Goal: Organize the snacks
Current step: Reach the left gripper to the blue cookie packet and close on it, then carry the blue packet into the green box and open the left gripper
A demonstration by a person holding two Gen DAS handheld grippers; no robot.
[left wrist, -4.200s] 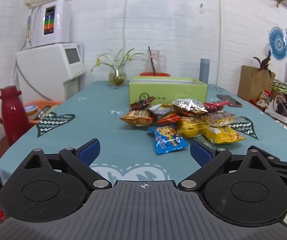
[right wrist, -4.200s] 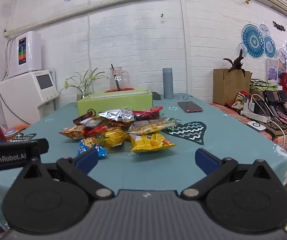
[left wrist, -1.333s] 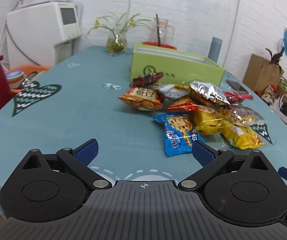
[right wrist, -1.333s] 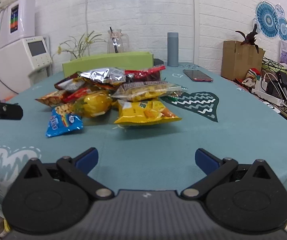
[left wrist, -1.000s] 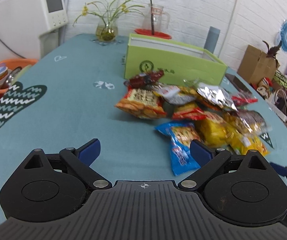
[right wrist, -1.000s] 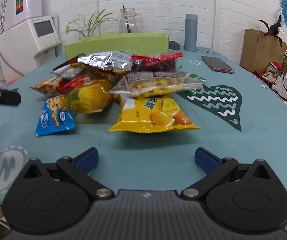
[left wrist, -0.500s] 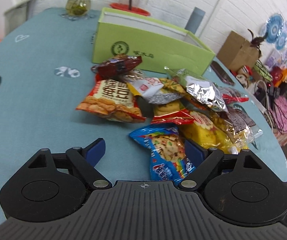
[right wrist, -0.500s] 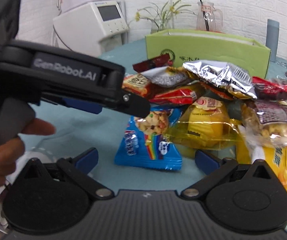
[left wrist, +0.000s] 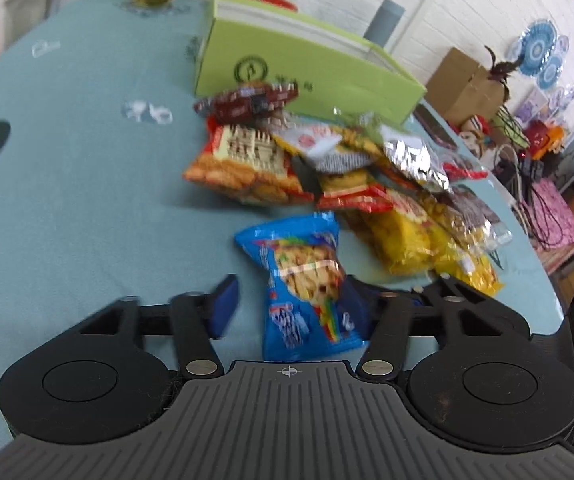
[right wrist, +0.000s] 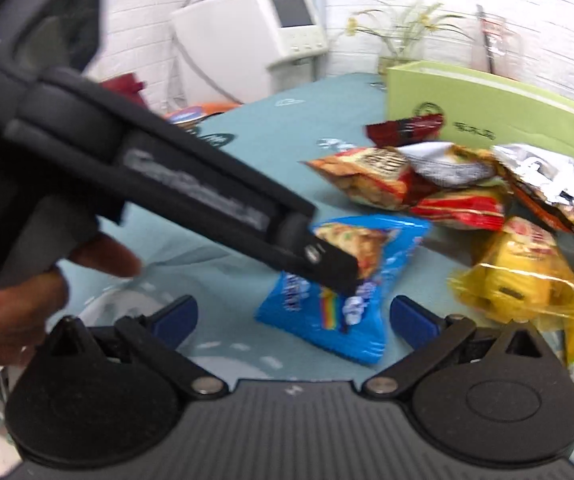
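The blue snack packet (left wrist: 307, 280), crinkled and printed with biscuits and a rainbow, lies on the teal tablecloth (left wrist: 79, 184) at lower centre of the left view. The left gripper (left wrist: 291, 304) tilts down astride it, jaws closing, pads not yet pressing. The right gripper (right wrist: 293, 314) hovers open nearby, lower centre of its own view.

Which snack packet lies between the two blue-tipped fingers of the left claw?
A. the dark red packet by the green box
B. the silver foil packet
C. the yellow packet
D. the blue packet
D: the blue packet lies between the fingers of the left claw, whose jaws are closing around it; the other snacks lie farther off in the pile.
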